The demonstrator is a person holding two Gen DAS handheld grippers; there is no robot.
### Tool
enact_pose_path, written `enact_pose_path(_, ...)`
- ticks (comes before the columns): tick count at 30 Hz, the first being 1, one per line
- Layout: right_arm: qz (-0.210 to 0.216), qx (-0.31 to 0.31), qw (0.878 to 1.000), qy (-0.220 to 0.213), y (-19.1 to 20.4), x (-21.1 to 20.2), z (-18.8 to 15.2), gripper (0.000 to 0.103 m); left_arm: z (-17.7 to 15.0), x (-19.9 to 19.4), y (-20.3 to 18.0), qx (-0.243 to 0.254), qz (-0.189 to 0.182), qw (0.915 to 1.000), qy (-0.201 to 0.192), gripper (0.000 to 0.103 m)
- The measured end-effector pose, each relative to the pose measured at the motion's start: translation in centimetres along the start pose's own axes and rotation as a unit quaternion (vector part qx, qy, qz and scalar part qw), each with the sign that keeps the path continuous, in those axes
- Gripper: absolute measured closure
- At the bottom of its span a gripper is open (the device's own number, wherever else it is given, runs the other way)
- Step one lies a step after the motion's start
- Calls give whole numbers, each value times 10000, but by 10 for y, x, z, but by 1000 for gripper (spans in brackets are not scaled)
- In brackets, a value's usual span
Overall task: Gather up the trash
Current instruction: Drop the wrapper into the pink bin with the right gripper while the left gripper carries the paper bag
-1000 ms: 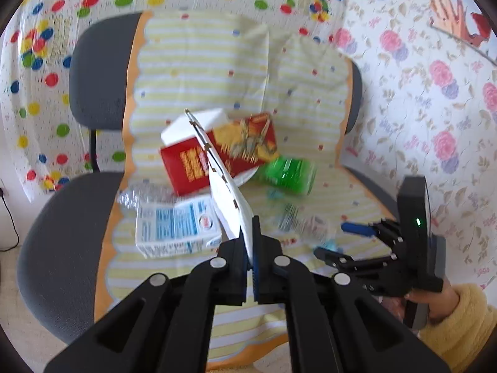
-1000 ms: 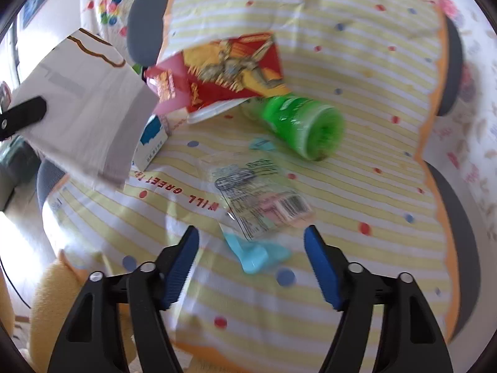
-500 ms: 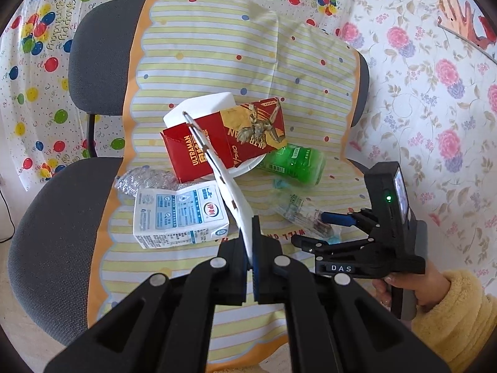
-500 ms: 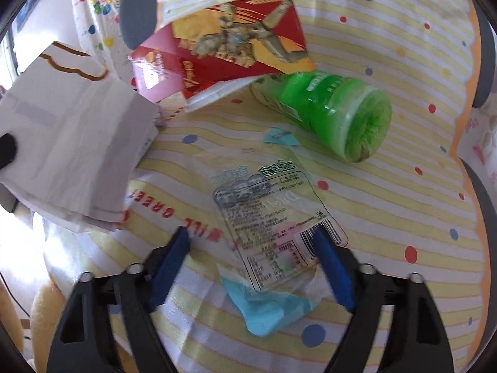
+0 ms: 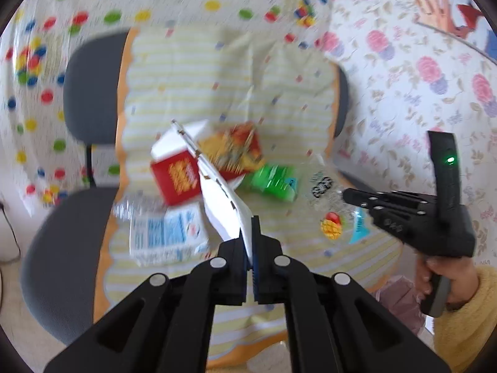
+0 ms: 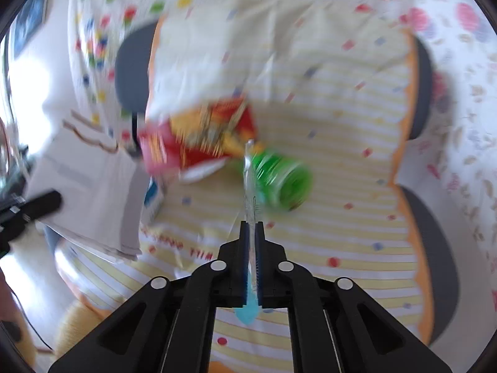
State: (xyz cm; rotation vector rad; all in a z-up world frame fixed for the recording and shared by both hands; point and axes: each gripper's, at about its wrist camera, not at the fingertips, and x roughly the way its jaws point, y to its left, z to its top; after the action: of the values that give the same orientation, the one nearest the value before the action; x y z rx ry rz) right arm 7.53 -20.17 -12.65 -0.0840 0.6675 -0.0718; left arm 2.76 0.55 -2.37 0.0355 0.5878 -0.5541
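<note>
My left gripper is shut on the rim of a white paper bag, held edge-on above the chair seat; the bag also shows at the left of the right wrist view. My right gripper is shut on a clear plastic wrapper with a blue end, lifted off the seat. In the left wrist view the wrapper hangs from the right gripper. On the seat lie a red snack box, a green bottle, a white and blue carton and a crushed clear bottle.
The trash lies on a grey office chair covered by a yellow striped cloth. A dotted sheet and a flowered sheet hang behind. Both views are motion-blurred.
My right gripper has closed on the clear wrapper and lifted it off the seat. My left gripper still holds the paper bag.
</note>
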Motion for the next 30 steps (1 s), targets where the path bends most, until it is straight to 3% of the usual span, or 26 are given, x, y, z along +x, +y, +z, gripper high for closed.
enact_pose_path(7,95,621,9961,-622,-42,-84,-8,100,42,-42,-53,563,-371,9948,-757,103)
enact_pose_path(15,-628,1238,9849,-1033,-94,-167,-55,100,50,-54,-145,1251,-1321,9788,-941,103)
enact_pose_path(20,-1270,1656,9728,-1002,-132,-213,-102,100,26,-31,-203,1417,-1955,9683,-646,103)
enact_pose_path(23,-1629,1975,9637,-758,-153,-226,-142,99,-9,-11,-244,1703,-2177,9605,-341,103)
enact_pose_path(30,-2094,2795,9370,115,-188,-199,-246,99,-89,30,-308,2219,-2677,9358,581,103)
